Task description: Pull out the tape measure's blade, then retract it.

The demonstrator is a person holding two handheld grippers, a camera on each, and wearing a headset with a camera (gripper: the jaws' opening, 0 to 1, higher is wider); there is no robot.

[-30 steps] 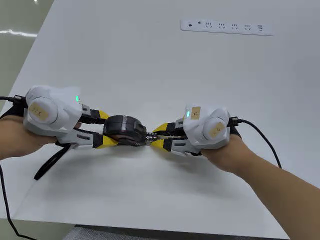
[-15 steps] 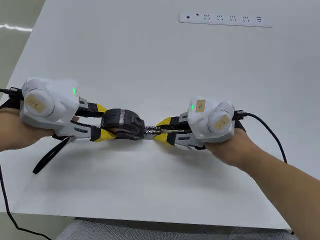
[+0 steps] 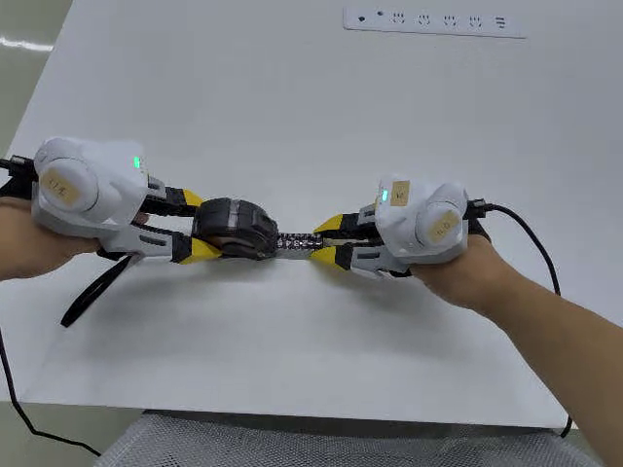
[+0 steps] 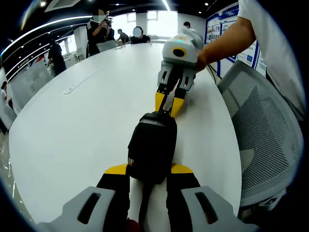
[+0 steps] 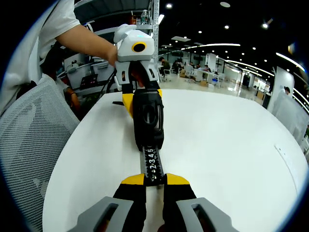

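on the table (image 3: pixel 292 117): the tape measure (image 3: pixel 234 230), black and grey, is found near the front edge, between the two grippers.
writing: the digits 2, 3, 4, 5 are read on the blade (image 5: pixel 152 165) in the right gripper view; marks on the tan stickers (image 3: pixel 60 185) of the grippers cannot be made out.
blade: a short length is drawn out of the tape measure, stretched level toward the right.
left gripper (image 3: pixel 200 227): jaws are clamped on the tape measure from both sides; it is held level by the left hand (image 3: pixel 27 251) and pointed right.
right gripper (image 3: pixel 328 240): jaws are pinched on the blade's tip; it is held by the right hand (image 3: pixel 467 277) and pointed left, facing the other gripper.
power strip (image 3: pixel 433 20): laid at the far edge, well apart.
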